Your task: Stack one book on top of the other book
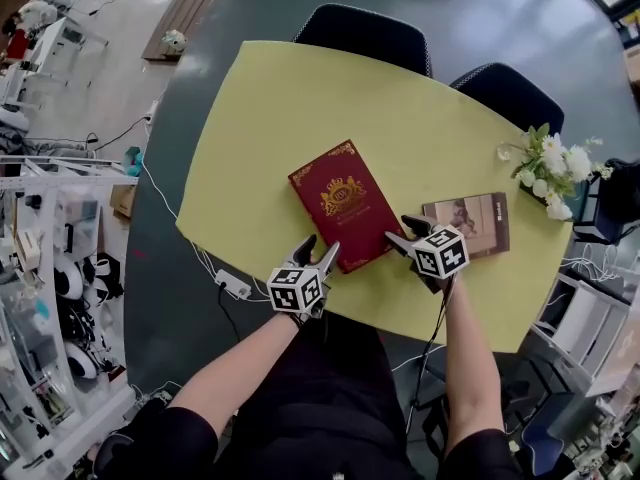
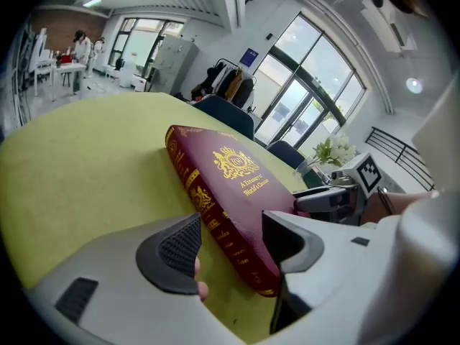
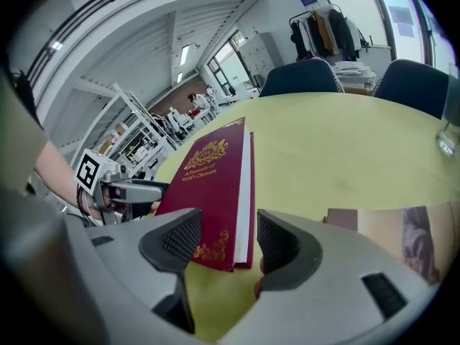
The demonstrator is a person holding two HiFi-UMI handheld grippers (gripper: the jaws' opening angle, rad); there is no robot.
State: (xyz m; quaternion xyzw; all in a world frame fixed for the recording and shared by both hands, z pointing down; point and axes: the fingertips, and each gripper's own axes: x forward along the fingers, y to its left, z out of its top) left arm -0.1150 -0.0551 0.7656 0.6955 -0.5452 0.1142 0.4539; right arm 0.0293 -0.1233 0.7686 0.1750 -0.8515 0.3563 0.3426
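A dark red book [image 1: 345,203] with gold print lies on the yellow table [image 1: 280,108]. A smaller brown book [image 1: 468,223] lies flat to its right, apart from it. My left gripper [image 1: 318,248] is open at the red book's near left corner. In the left gripper view the spine [image 2: 215,214] runs between the jaws, clear of the left pad [image 2: 180,246]. My right gripper [image 1: 402,230] is open at the book's near right corner. In the right gripper view that corner [image 3: 215,246] sits between the jaws, untouched, with the brown book [image 3: 410,243] at the right.
A small vase of white flowers [image 1: 548,173] stands at the table's right edge. Two dark chairs [image 1: 365,33] [image 1: 510,93] are tucked in at the far side. A power strip [image 1: 235,285] lies on the floor by the near edge. Shelves line the left.
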